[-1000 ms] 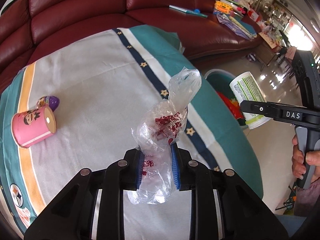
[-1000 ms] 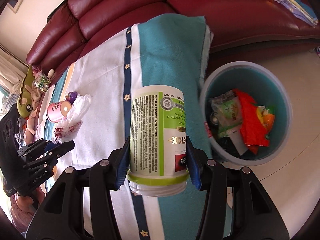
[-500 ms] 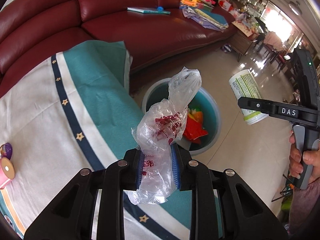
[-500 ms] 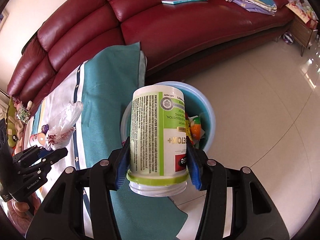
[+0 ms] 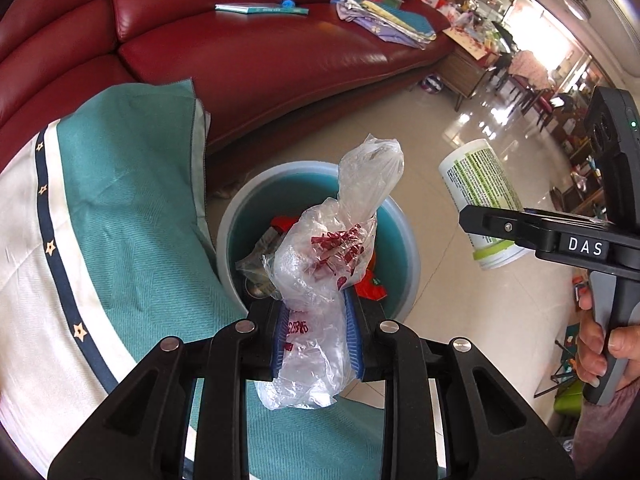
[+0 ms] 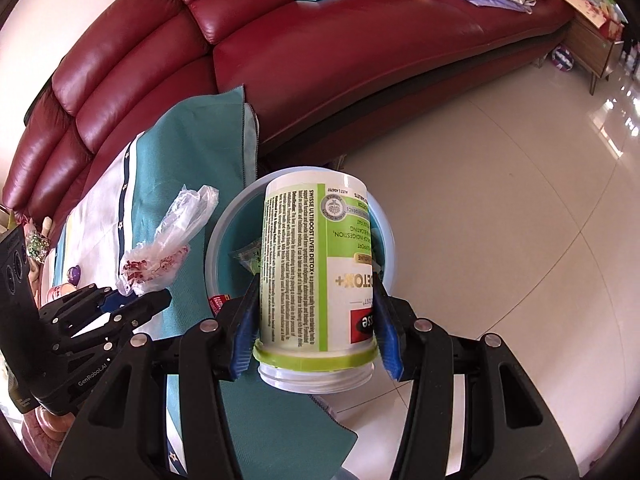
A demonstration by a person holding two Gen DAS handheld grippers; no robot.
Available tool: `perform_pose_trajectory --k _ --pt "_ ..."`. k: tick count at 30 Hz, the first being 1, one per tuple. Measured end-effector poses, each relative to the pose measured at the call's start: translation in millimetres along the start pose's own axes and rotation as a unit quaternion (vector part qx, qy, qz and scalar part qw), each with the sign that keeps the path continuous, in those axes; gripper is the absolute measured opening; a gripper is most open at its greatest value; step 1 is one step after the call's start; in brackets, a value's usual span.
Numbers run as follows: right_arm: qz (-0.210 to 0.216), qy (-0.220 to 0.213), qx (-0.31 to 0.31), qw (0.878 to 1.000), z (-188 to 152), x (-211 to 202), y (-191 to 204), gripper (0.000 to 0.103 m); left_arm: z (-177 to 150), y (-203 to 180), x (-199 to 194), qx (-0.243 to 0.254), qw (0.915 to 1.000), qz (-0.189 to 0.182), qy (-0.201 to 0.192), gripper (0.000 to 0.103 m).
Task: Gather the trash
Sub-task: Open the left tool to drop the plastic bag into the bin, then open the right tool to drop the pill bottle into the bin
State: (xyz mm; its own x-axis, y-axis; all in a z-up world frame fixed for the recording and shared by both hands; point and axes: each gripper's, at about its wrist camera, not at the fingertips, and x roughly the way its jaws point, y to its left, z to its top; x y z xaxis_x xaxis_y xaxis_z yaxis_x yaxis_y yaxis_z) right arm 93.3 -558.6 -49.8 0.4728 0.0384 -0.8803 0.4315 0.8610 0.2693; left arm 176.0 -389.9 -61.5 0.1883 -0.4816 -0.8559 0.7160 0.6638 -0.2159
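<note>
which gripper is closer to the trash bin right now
Left, though it is close. The left gripper holds its plastic bag at the bin's near rim. The right gripper holds its bottle beside the bin, toward the open floor.

A dark red leather sofa [image 6: 360, 52] curves across the room beyond the tongs. On its seat lie a thin teal book [image 5: 262, 8] and a heap of folded cloths [image 5: 384, 20]. A teal-and-white starred blanket [image 5: 120, 208] spreads left of the tongs, over glossy floor tiles [image 6: 500, 208].
</note>
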Motion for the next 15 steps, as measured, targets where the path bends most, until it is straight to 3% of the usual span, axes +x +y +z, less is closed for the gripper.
perform_pose_trajectory --k 2,4,9,15 --pt "-0.004 0.0 -0.001 1.0 2.9 0.8 0.6 0.048 3.6 0.3 7.0 -0.002 1.0 -0.003 0.002 0.031" --pt "-0.006 -0.001 0.0 1.0 4.6 0.9 2.3 0.048 5.7 0.6 10.9 -0.004 1.0 0.005 0.0 0.055" --pt "-0.011 0.001 0.001 1.0 9.0 5.4 5.4 0.048 2.2 7.7 8.6 -0.008 0.9993 0.036 -0.013 0.096" --pt "-0.016 0.011 -0.005 1.0 12.5 14.1 14.4 0.048 -4.3 18.9 1.5 -0.01 0.9991 0.039 -0.014 0.099"
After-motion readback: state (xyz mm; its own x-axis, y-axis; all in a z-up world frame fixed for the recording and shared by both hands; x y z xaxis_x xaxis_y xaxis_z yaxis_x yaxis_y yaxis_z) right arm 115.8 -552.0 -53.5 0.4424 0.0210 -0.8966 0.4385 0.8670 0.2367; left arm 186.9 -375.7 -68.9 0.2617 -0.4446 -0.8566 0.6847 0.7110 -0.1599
